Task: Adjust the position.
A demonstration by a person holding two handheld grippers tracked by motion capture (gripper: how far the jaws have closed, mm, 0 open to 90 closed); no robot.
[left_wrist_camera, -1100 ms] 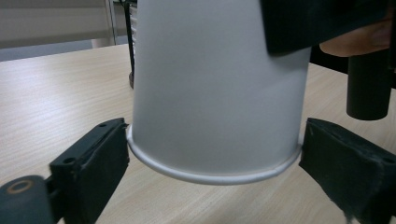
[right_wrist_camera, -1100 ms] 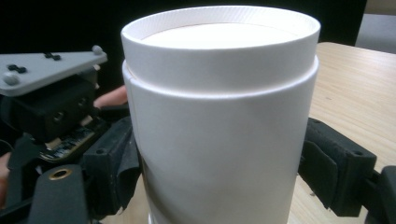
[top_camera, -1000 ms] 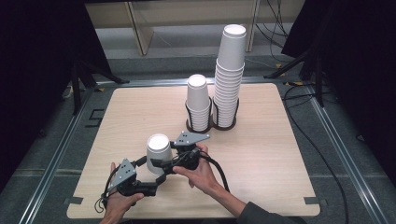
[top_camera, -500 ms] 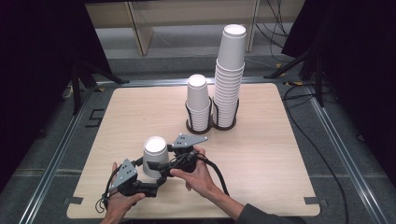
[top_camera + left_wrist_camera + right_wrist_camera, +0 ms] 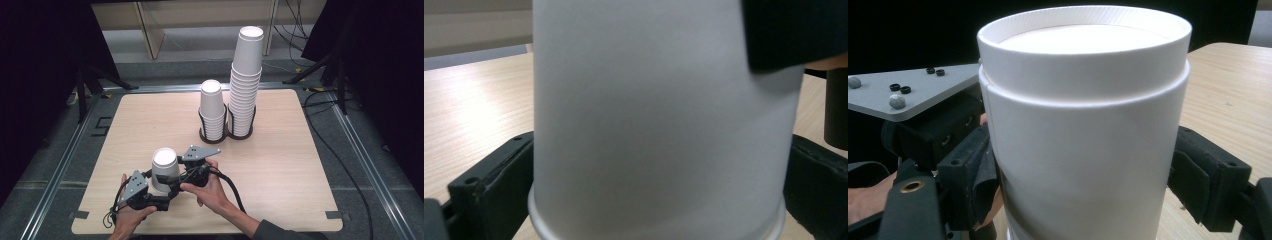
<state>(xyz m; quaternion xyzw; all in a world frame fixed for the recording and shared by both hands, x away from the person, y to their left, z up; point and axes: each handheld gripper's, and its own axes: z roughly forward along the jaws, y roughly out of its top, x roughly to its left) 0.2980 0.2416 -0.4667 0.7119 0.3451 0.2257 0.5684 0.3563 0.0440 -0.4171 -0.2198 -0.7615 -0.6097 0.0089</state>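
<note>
An upside-down white paper cup (image 5: pixel 164 171) is held near the table's front left between both grippers. In the right gripper view the cup (image 5: pixel 1083 125) shows a seam just under its top, like two cups nested. My left gripper (image 5: pixel 159 188) comes in from the front left, and its jaws press the cup (image 5: pixel 654 115) low down, near the rolled rim. My right gripper (image 5: pixel 174 174) comes in from the right, with one jaw on each side of the cup's wall. In their own views the left gripper (image 5: pixel 656 200) and right gripper (image 5: pixel 1088 190) both clasp the cup.
A short stack of white cups (image 5: pixel 212 109) and a tall stack (image 5: pixel 246 75) stand upside down in a black wire holder (image 5: pixel 226 133) at the back middle of the wooden table (image 5: pixel 280 170). A metal frame (image 5: pixel 360 150) borders the table.
The cup and both grippers have drifted slightly left and toward the front edge. Both grips look unchanged.
</note>
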